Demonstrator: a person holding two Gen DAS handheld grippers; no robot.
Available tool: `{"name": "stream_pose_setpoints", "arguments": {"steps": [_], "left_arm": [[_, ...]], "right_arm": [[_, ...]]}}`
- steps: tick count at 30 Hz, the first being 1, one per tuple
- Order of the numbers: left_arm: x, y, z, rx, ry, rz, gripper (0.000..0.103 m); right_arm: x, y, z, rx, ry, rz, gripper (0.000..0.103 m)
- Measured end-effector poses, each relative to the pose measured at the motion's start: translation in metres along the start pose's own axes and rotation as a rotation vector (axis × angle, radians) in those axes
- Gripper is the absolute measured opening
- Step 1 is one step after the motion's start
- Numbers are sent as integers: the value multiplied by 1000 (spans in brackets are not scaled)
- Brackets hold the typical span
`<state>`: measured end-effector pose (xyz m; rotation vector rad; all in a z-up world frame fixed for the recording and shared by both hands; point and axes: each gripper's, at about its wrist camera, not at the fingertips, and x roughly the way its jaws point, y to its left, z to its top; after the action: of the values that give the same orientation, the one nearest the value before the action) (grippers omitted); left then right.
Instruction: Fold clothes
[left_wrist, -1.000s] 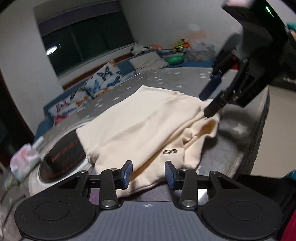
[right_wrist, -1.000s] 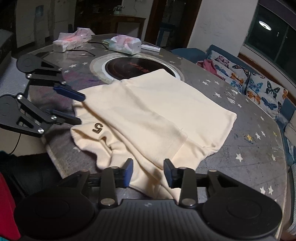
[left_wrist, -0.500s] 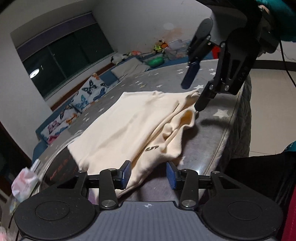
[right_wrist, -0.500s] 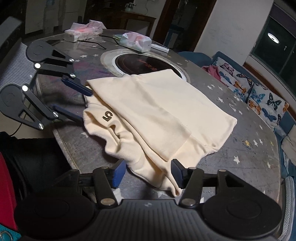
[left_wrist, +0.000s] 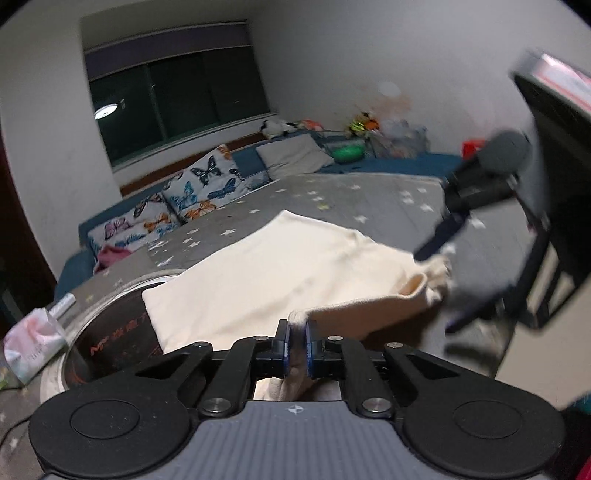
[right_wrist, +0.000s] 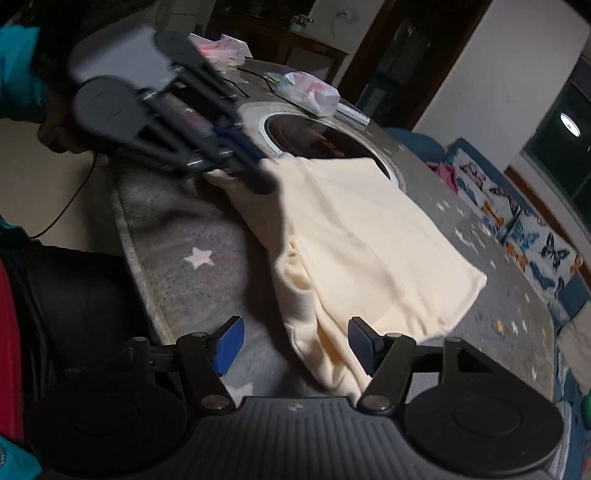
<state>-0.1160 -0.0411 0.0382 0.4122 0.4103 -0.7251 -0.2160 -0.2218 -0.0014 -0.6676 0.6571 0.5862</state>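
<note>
Cream knit garment (right_wrist: 362, 236) lies flat on the grey star-print tabletop (right_wrist: 192, 236); left gripper (left_wrist: 296, 341) clenched on its near-edge corner, right gripper (right_wrist: 291, 341) spread wide astride the opposite corner, not gripping.

My left wrist camera looks low along its fingers across the cream garment (left_wrist: 280, 266) toward the butterfly cushions (left_wrist: 199, 188) and dark window (left_wrist: 177, 96); my right wrist camera, equally close, faces the opposite way toward the doorway (right_wrist: 413, 62); both share the garment, the star-print table cover (right_wrist: 184, 236) and each other's gripper.
</note>
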Motion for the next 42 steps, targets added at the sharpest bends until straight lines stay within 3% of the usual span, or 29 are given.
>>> {"name": "stream_pose_setpoints", "arguments": {"steps": [5,6,8,10,12,16,19,23,24,26,28,30,36,42], "left_arm": [[13,14,5,-46,21,-14,9],[14,15,6,-50,23,-18,9],[11,16,3,-55,28,-19,9],[6,16,1,-50,29,-36,13],[-2,14,-4,-25,22,-48,14],[-18,9,-17,34,32,-46,27],[-25,2,-27,91,41,-20,49],[-21,-1,-36,139,66,16,48],[-17,-1,-38,145,77,20,48],[-12,1,-40,149,92,31,36],[-11,3,-42,142,95,42,18],[-16,6,-40,115,89,35,9],[-48,3,-33,58,68,-8,6],[-80,0,-26,1,47,-50,6]], "right_arm": [[17,-5,7,-12,-20,0,45],[22,-6,8,-10,-14,5,36],[29,-9,9,-1,-4,5,30],[34,-14,10,28,12,5,15],[35,-24,11,90,18,30,13],[33,-39,14,175,20,65,11],[32,-46,15,207,18,77,11],[31,-51,18,225,15,81,11],[31,-52,19,228,14,80,11],[30,-52,20,229,12,76,11],[30,-51,20,227,7,71,10],[27,-48,20,223,-6,66,10],[11,-44,21,213,-41,74,10],[-27,-33,16,208,-69,135,9]]}}
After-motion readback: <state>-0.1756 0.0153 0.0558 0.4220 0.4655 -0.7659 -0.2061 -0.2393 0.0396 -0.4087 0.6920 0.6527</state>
